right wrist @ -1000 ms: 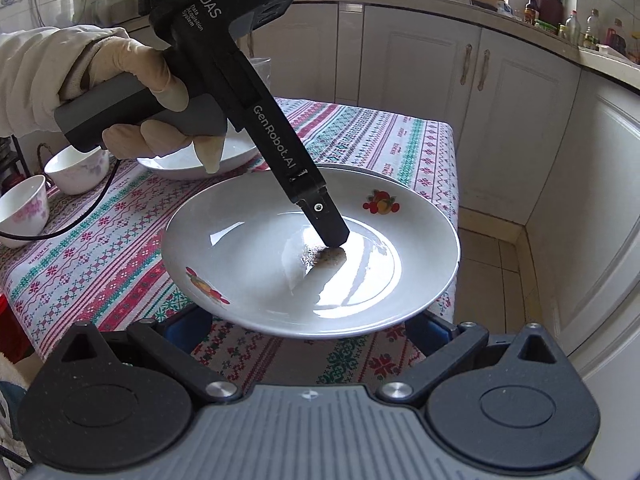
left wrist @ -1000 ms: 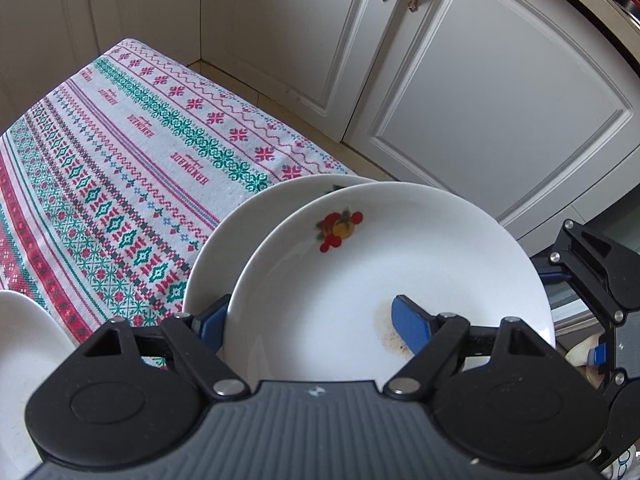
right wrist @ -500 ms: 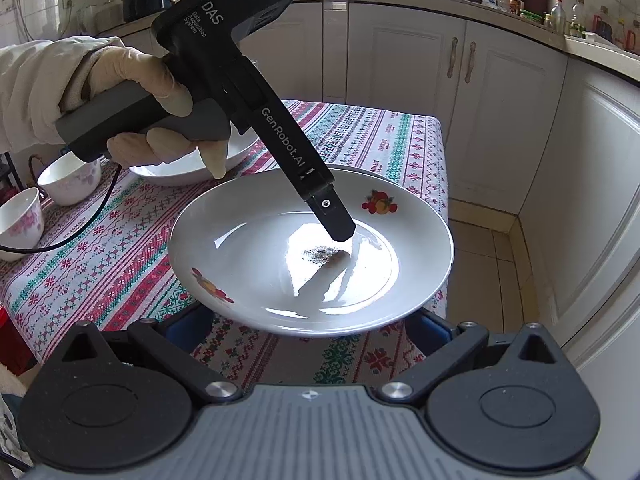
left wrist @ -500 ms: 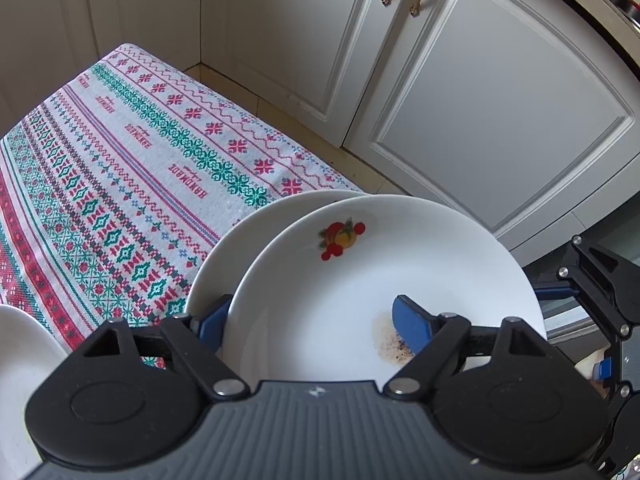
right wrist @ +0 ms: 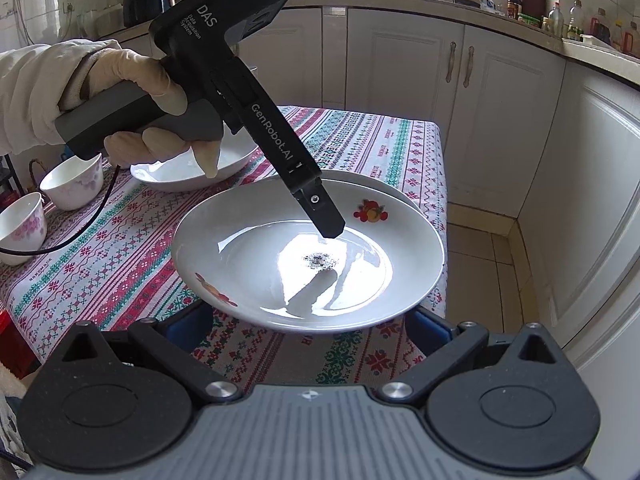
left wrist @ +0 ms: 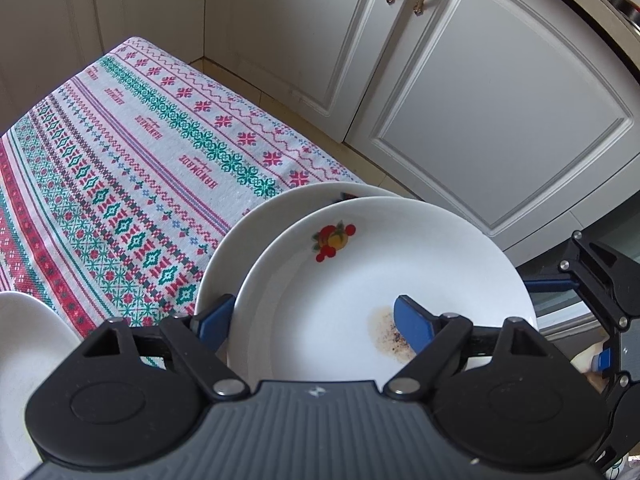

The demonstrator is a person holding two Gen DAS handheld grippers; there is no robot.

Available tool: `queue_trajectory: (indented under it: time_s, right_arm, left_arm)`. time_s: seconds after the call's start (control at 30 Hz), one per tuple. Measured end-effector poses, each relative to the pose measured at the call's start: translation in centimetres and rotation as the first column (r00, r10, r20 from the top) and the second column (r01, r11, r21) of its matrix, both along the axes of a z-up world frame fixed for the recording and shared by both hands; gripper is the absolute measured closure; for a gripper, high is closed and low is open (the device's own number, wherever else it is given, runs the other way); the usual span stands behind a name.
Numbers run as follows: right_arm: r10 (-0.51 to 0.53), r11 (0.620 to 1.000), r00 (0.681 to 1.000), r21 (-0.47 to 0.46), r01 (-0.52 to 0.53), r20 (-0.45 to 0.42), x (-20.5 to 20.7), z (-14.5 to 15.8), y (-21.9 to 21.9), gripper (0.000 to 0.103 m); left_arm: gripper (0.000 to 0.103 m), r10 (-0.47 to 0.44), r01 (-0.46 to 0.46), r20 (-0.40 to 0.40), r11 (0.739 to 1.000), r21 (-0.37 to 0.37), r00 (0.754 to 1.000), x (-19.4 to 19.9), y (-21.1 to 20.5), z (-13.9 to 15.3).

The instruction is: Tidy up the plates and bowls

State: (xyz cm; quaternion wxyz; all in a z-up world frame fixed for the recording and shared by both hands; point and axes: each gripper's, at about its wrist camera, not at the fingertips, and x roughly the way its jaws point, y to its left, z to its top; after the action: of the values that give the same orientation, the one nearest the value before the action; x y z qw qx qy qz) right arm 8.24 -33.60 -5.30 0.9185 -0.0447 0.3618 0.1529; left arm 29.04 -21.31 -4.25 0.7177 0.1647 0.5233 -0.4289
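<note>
A white plate with fruit prints [left wrist: 360, 280] [right wrist: 248, 248] lies on a second white plate [left wrist: 236, 240] [right wrist: 368, 182] at the corner of the patterned tablecloth [left wrist: 120, 160]. A dark stain [right wrist: 319, 260] marks its middle. My left gripper [left wrist: 312, 318] straddles the top plate's rim, one blue finger [left wrist: 412, 324] over the inside, the other outside. Its jaws are opening and the inner fingertip [right wrist: 326, 224] hangs just above the stain without touching. A gloved hand [right wrist: 132, 80] holds it. My right gripper [right wrist: 310, 330] stands open and low at the plate's near rim, gripping nothing.
A shallow white dish [right wrist: 188, 170] sits further back on the table, with two flowered cups [right wrist: 74, 184] [right wrist: 20, 224] to its left. The plates lie close to the table's edge, with tiled floor [right wrist: 492, 240] and white cabinets [right wrist: 460, 100] beyond.
The left gripper's inner finger has come off the stained spot in the plate and now stands above it, and its jaws have widened a little. The right gripper has kept still.
</note>
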Motion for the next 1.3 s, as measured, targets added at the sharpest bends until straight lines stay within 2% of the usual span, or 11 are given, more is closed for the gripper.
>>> queue_trajectory:
  time_s: [0.4,0.7,0.87,1.0,1.17,1.3]
  right_arm:
    - [0.001,1.0,1.0,0.012,-0.001,0.008,-0.3,0.1,-0.1,0.0]
    - [0.001,1.0,1.0,0.01,-0.001,0.007,-0.3,0.0,0.2,0.0]
    - [0.014,1.0,1.0,0.009,-0.014,0.009,-0.6,-0.2,0.5,0.0]
    - [0.025,1.0,0.999,-0.009,-0.025,0.022,-1.0,0.1,1.1,0.0]
    - [0.027,0.999,0.999,-0.024,-0.026,0.046,-1.7,0.7,1.4,0.0]
    - [0.018,0.999,0.997,-0.031,-0.016,0.072,-2.4,1.3,1.8,0.0]
  left_arm:
    - [0.018,0.014,-0.014,0.003,1.0,0.009,1.0,-0.5,0.7,0.9]
    - [0.014,0.022,-0.023,0.036,1.0,0.011,0.999,-1.0,1.3,1.7]
    - [0.013,0.039,-0.041,0.085,0.999,0.029,0.996,-1.5,1.7,1.9]
    - [0.013,0.066,-0.064,0.086,0.998,-0.015,0.994,-2.4,2.7,2.6]
    - [0.013,0.108,-0.101,0.168,0.993,-0.053,0.98,-5.2,4.1,4.1]
    - [0.01,0.166,-0.144,0.241,0.984,-0.105,0.956,-8.2,5.7,5.6]
